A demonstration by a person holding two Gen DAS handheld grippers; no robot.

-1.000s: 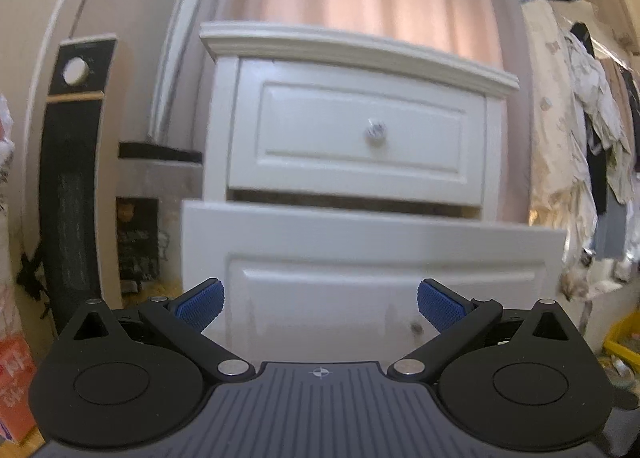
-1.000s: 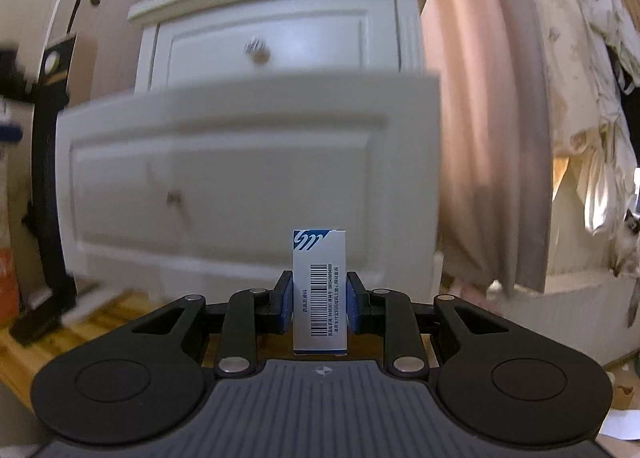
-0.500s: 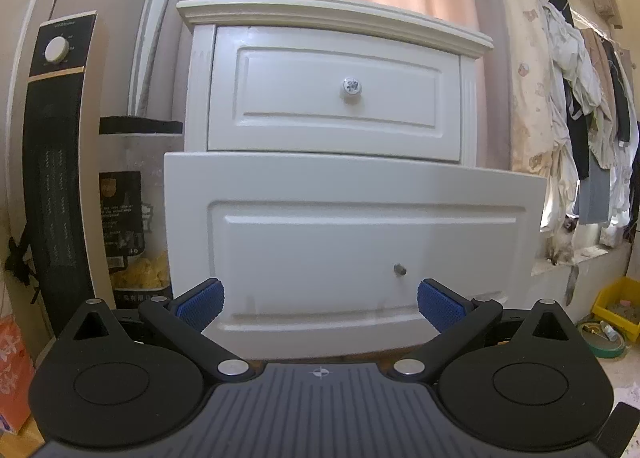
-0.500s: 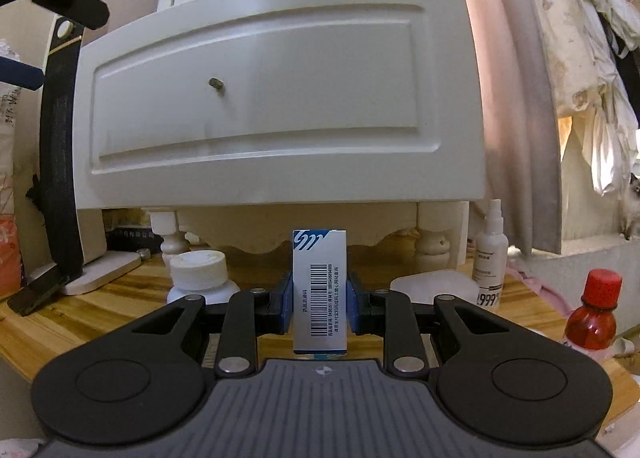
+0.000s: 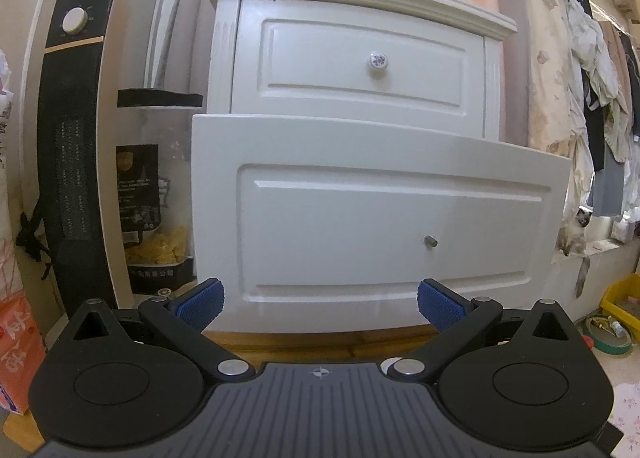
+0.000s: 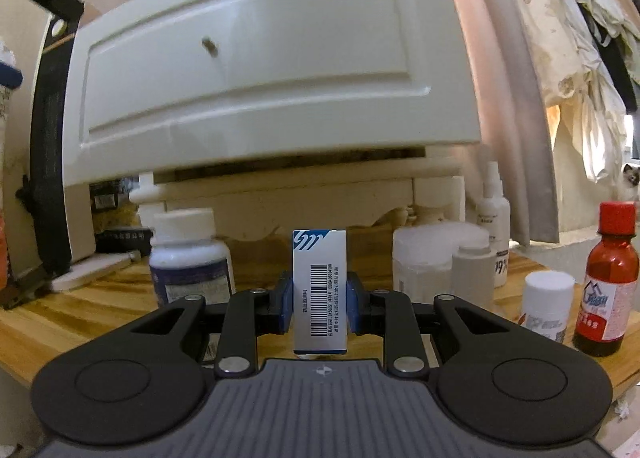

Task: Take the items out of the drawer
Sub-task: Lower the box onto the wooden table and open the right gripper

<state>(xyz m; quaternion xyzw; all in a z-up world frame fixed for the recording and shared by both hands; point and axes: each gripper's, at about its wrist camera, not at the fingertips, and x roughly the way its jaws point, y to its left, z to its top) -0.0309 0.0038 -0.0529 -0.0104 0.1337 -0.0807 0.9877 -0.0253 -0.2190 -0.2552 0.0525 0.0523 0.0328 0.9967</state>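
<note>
The lower drawer (image 5: 380, 218) of the white panelled nightstand (image 5: 352, 54) stands pulled out, but its inside is hidden from both views — only the smooth painted front and a small metal stub where a knob would sit are visible. The left tool (image 5: 320, 300) hangs released in front of it, ribbed blue pads wide apart, grasping nothing. The right tool (image 6: 319, 298) is clenched on a small upright carton (image 6: 319, 290) — white card with a blue corner and a barcode; its print is too small to read and its base is cut off behind the tool body. Beyond it, on the wooden worktop (image 6: 80, 310), stand a blurred white-capped pill bottle (image 6: 188, 254), a frosted plastic container (image 6: 432, 262), a spray bottle (image 6: 494, 226), a small white jar (image 6: 546, 306) and a red-capped amber bottle (image 6: 608, 278)
</note>
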